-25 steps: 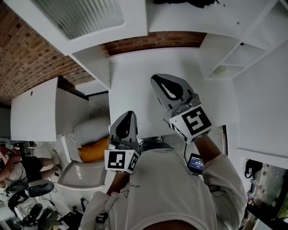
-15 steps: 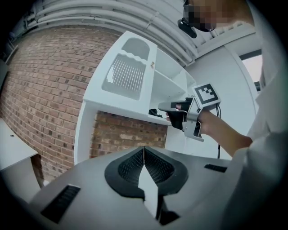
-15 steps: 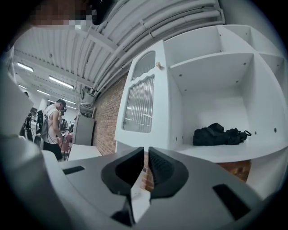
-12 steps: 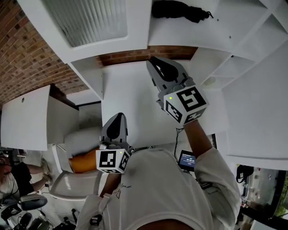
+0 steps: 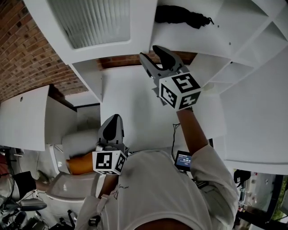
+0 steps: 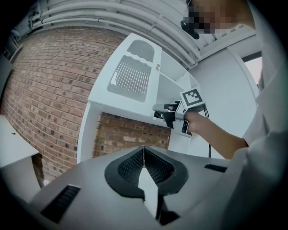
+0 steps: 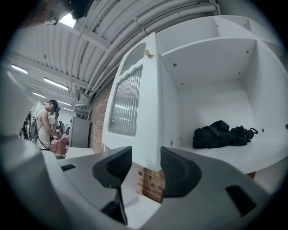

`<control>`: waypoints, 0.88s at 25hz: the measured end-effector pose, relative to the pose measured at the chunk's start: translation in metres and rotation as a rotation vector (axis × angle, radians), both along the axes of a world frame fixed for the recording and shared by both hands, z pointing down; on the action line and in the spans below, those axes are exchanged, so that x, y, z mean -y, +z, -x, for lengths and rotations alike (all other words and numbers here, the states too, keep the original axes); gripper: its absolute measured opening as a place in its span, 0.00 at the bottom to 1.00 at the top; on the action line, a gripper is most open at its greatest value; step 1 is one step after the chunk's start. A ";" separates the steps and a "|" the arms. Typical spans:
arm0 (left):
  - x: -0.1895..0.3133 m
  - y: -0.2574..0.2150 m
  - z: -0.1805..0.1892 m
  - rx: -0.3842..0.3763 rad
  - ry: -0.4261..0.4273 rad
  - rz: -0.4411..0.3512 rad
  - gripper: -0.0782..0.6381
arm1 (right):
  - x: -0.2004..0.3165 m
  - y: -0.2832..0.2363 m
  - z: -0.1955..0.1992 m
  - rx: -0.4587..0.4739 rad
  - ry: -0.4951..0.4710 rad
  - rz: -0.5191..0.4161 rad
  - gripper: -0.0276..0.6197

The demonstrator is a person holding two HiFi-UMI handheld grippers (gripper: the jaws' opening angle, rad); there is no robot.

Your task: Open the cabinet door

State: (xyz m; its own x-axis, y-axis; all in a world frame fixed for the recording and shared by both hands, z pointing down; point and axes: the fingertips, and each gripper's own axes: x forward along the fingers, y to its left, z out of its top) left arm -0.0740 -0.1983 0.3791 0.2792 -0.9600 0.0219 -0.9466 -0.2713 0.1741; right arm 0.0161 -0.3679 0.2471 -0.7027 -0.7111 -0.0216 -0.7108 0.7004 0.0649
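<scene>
Since a second ago the right gripper [image 5: 150,56] has been climbing from over the white surface [image 5: 130,112] toward 12 o'clock in the head view, and its jaws have just been opening. The left gripper [image 5: 114,121] has been sliding slightly toward 7 o'clock.

The right gripper's jaws are now standing apart. In the right gripper view the free edge of the cabinet door [image 5: 90,22] is showing in the gap between them, with neither pad pressing on it. The left gripper's jaws are sitting closed together with nothing between them, and it is hovering over the white surface at 6 o'clock.

The door is hanging swung open at 11 o'clock in the head view, its ribbed glass pane [image 7: 126,101] facing the room. Beside it, at 1 o'clock, the open compartment [image 7: 211,81] is holding a crumpled black cloth [image 5: 180,13], which is lying on the shelf. More white cubbies [image 5: 234,63] are running off toward 3 o'clock.

A red brick wall [image 5: 22,54] is filling the 9 to 10 o'clock side and is showing again under the cabinet. A low white unit [image 5: 22,117] is standing at 9 o'clock, with something orange [image 5: 74,165] beneath it at 7 o'clock. A small lit screen [image 5: 182,159] is hanging by the person's right arm. In the right gripper view, pipes are running along the ceiling and another person [image 7: 45,123] is standing far off at 9 o'clock.
</scene>
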 end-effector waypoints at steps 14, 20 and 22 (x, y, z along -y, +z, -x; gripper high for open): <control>-0.011 0.009 0.010 0.003 -0.021 0.029 0.13 | 0.029 0.015 0.016 -0.001 0.032 0.050 0.40; -0.015 0.009 0.016 -0.004 -0.020 0.024 0.13 | 0.027 0.015 0.020 -0.012 0.082 0.042 0.43; -0.016 0.010 0.016 -0.006 -0.017 0.024 0.13 | 0.027 0.016 0.022 -0.009 0.097 0.045 0.44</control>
